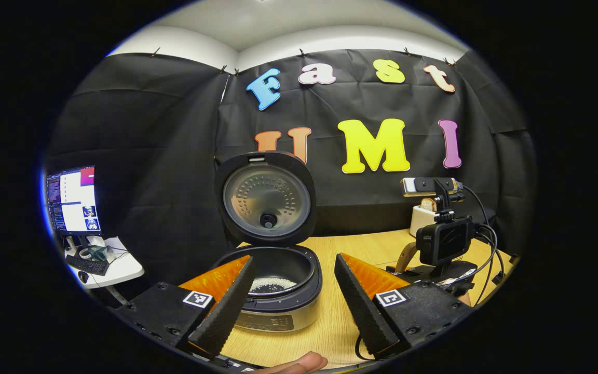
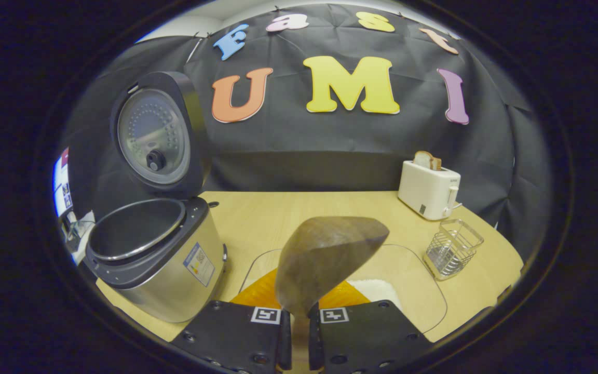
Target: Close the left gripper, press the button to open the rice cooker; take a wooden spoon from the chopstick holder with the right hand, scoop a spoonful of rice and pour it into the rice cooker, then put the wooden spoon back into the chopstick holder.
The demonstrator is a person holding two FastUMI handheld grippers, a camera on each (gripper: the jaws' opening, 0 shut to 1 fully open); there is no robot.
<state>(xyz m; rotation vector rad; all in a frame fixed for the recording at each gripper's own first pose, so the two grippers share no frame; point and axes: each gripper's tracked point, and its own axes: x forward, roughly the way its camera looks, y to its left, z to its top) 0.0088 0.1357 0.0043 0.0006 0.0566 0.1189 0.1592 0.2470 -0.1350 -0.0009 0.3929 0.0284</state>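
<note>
Cooker (image 1: 270,283) lid up, rice inside: pour likely done. Right gripper (image 2: 299,332) grips spoon (image 2: 325,259); left gripper (image 1: 294,296) fingers spread. Left: return spoon to holder (image 2: 452,248).

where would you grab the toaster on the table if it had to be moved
Grip the toaster across its narrow body, low on the two long flat sides, coming in from above or from the front. Its boxy, upright shape gives parallel faces there; the bread slice sticks out of the top slot and a lever sits on one end, so avoid both. Whether a gripper opens wide enough cannot be told.
</note>
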